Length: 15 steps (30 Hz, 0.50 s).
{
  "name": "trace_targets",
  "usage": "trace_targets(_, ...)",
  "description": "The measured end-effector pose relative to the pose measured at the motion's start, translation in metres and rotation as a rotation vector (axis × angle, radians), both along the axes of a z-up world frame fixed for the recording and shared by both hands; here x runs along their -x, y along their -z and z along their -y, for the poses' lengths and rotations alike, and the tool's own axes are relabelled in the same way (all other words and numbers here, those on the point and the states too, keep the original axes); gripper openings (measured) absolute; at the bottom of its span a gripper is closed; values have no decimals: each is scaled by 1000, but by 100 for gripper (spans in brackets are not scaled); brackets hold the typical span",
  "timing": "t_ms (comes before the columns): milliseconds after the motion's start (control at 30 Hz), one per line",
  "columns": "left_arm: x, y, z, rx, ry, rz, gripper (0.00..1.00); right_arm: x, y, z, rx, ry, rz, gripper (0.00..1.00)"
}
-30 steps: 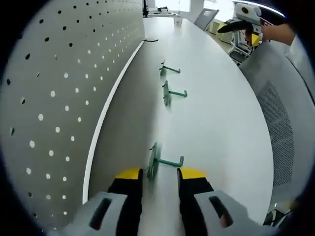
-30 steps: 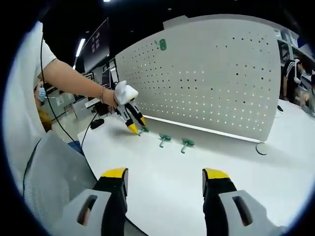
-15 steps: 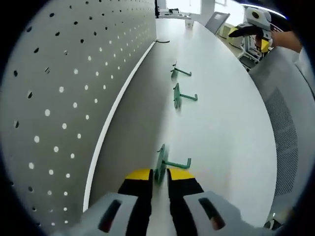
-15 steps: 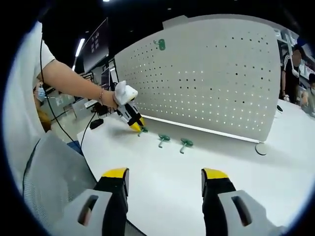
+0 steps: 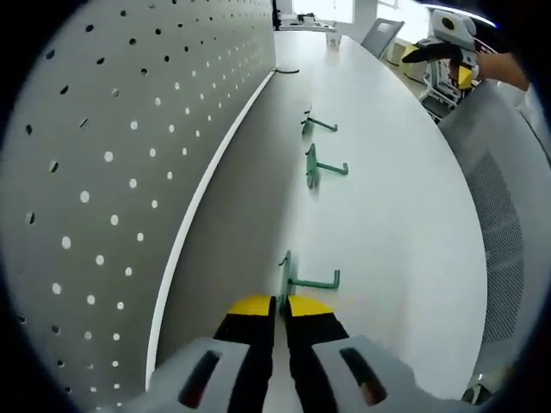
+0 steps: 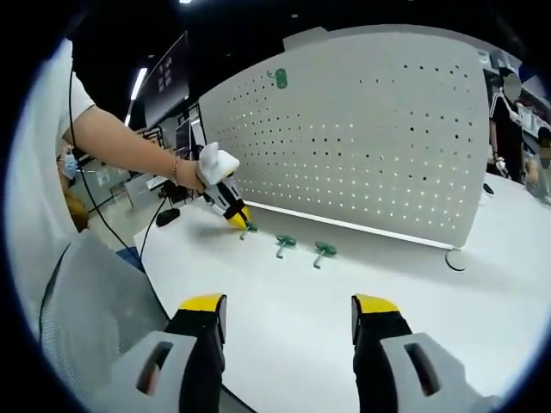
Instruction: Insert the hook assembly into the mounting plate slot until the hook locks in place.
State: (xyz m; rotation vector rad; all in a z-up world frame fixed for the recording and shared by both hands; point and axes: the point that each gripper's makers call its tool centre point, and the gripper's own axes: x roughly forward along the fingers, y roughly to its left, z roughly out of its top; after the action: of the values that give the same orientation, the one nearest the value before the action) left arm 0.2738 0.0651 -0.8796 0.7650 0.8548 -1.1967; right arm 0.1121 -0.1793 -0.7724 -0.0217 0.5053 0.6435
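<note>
Green hook (image 5: 297, 275), flat plate upright with bent arm, pinched by left gripper (image 5: 280, 303); right gripper (image 6: 288, 303) spread wide.

- Table (image 5: 405, 224): smooth white top, matt with a faint sheen.
- Pegboard (image 5: 112, 146): flat grey panel, matt, looks like painted metal.
- Hooks (image 5: 306, 280): green, smooth coated finish; metal or plastic unclear.
- Left gripper (image 5: 281, 311): yellow-tipped black jaws, grey plastic-looking body.
- Chair back (image 6: 95, 318): grey woven mesh cloth.

3 hooks (image 6: 286, 243) in row on table (image 6: 344, 301) | pegboard (image 6: 370, 138) behind
</note>
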Motion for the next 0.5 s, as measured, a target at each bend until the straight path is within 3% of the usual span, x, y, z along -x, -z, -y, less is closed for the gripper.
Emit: trace_targets(500,-1,0,0,0,-5,-1,4,-1,0,0,-1,2,-1,56)
